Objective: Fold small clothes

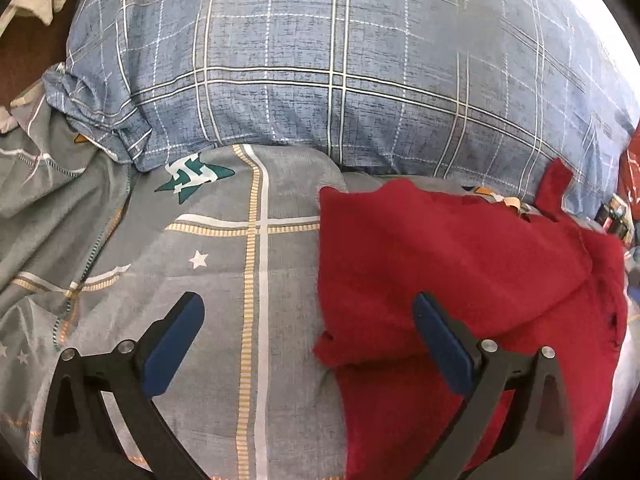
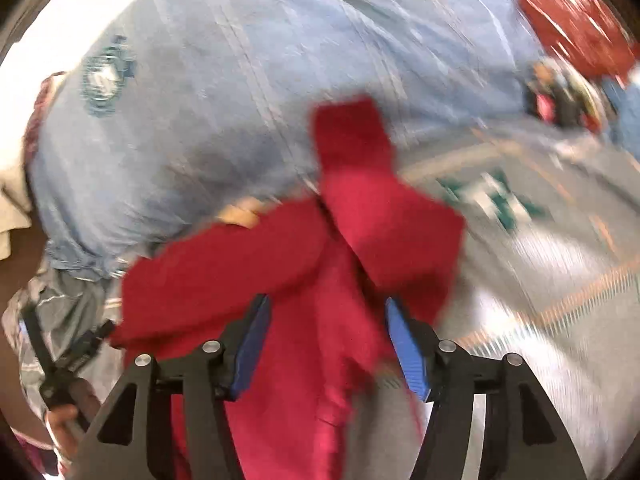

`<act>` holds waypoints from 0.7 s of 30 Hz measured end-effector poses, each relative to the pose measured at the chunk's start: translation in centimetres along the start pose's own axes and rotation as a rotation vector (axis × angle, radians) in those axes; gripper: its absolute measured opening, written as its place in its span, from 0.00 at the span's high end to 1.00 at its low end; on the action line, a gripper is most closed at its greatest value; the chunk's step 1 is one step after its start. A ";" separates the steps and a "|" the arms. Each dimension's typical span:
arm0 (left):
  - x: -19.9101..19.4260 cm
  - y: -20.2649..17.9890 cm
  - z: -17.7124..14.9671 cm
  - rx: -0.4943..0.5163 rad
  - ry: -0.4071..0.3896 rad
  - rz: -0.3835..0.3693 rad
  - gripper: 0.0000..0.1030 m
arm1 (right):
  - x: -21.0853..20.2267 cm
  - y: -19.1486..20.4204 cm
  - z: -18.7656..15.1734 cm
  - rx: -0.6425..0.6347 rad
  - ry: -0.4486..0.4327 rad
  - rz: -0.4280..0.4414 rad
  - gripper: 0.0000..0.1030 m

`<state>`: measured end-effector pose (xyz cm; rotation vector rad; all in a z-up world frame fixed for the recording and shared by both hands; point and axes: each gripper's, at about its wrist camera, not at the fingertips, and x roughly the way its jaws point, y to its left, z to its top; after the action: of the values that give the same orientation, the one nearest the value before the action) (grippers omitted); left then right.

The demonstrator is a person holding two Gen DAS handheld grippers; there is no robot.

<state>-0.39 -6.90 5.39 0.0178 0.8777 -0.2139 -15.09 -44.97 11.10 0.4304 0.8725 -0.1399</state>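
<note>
A small red garment (image 1: 460, 264) lies partly folded on the grey patterned bedsheet (image 1: 224, 264), at the right of the left wrist view. My left gripper (image 1: 308, 312) is open and empty just above the sheet, its right finger over the garment's left edge. In the blurred right wrist view the same red garment (image 2: 320, 264) lies bunched, a strap pointing up toward the pillow. My right gripper (image 2: 326, 316) is open, its jaws standing on either side of the garment's middle fold, above it.
A large blue plaid pillow (image 1: 340, 64) fills the far side of the bed and also shows in the right wrist view (image 2: 240, 72). A red packet (image 2: 572, 12) lies at the far right. The left gripper (image 2: 60, 360) shows at the lower left.
</note>
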 end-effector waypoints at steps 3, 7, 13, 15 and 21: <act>0.3 0.3 -0.1 -0.015 0.010 0.000 0.00 | 1.0 2.7 2.7 -0.090 -0.037 -0.034 0.39; 0.3 0.7 0.0 -0.031 0.011 -0.005 0.00 | 6.6 4.8 7.0 -0.156 -0.030 -0.139 0.35; 0.7 1.2 0.4 -0.031 0.017 0.000 0.00 | 15.7 4.2 11.1 -0.127 0.117 -0.248 0.36; 1.0 1.5 0.5 -0.036 0.023 0.006 0.00 | 18.7 3.8 11.3 -0.166 0.206 -0.322 0.40; 1.0 2.5 0.6 -0.089 0.032 -0.015 0.00 | 17.5 0.5 12.3 -0.102 0.147 -0.282 0.94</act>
<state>1.19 -4.68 4.80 -0.0684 0.9188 -0.1886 5.01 -48.68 4.73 0.2228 1.0783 -0.3247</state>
